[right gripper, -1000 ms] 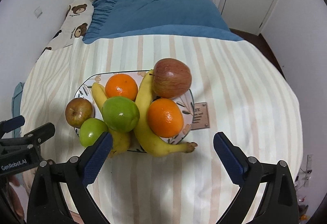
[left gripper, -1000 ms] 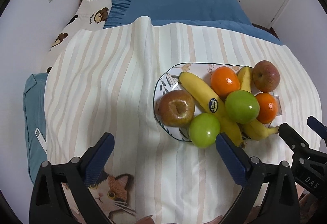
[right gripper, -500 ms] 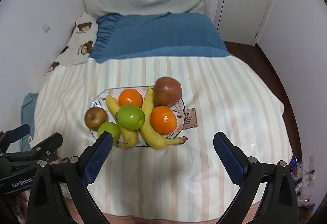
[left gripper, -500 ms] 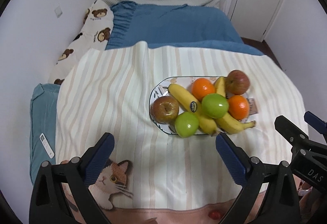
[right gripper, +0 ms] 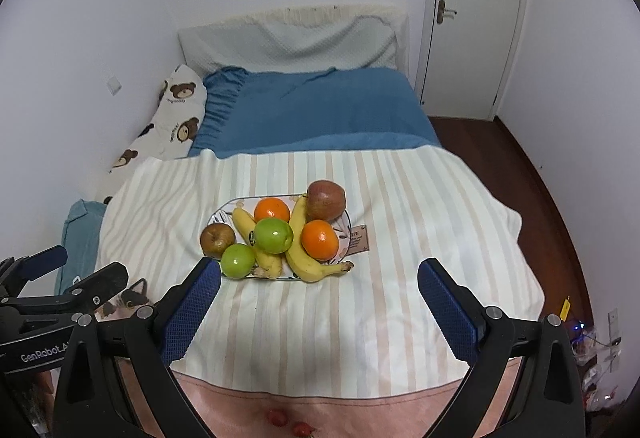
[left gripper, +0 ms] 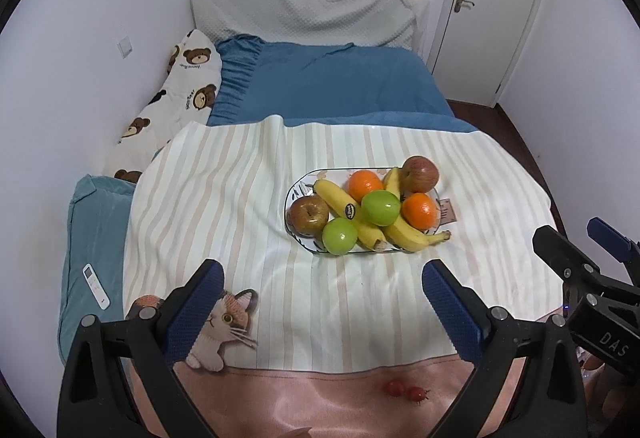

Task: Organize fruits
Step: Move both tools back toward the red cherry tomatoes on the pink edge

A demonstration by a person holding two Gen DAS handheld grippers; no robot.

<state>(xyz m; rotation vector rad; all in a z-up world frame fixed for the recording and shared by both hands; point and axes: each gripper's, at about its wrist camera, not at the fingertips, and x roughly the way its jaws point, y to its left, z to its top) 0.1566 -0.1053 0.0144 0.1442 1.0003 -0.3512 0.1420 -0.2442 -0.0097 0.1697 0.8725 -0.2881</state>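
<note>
An oval patterned plate (left gripper: 296, 194) (right gripper: 224, 212) sits on the striped blanket and holds bananas (left gripper: 336, 198) (right gripper: 298, 250), two oranges (left gripper: 418, 210) (right gripper: 320, 240), two green apples (left gripper: 380, 207) (right gripper: 274, 235), a red apple (left gripper: 420, 173) (right gripper: 326, 200) and a brownish apple (left gripper: 309, 213) (right gripper: 217, 239). My left gripper (left gripper: 320, 294) is open and empty, well back from the plate. My right gripper (right gripper: 320, 290) is open and empty, also back from the plate. Each gripper shows at the edge of the other's view.
The striped blanket (left gripper: 224, 206) lies across a bed with a blue cover (left gripper: 328, 86), a bear-print pillow (left gripper: 176, 94) and a grey headboard cushion (left gripper: 304, 18). A remote (left gripper: 95, 286) lies on a teal cushion at left. A door (right gripper: 472, 18) and wood floor (right gripper: 532, 166) are at right.
Both grippers have pulled back and up from the plate, so the fruit looks smaller and more of the room shows. The fruit has not moved.
</note>
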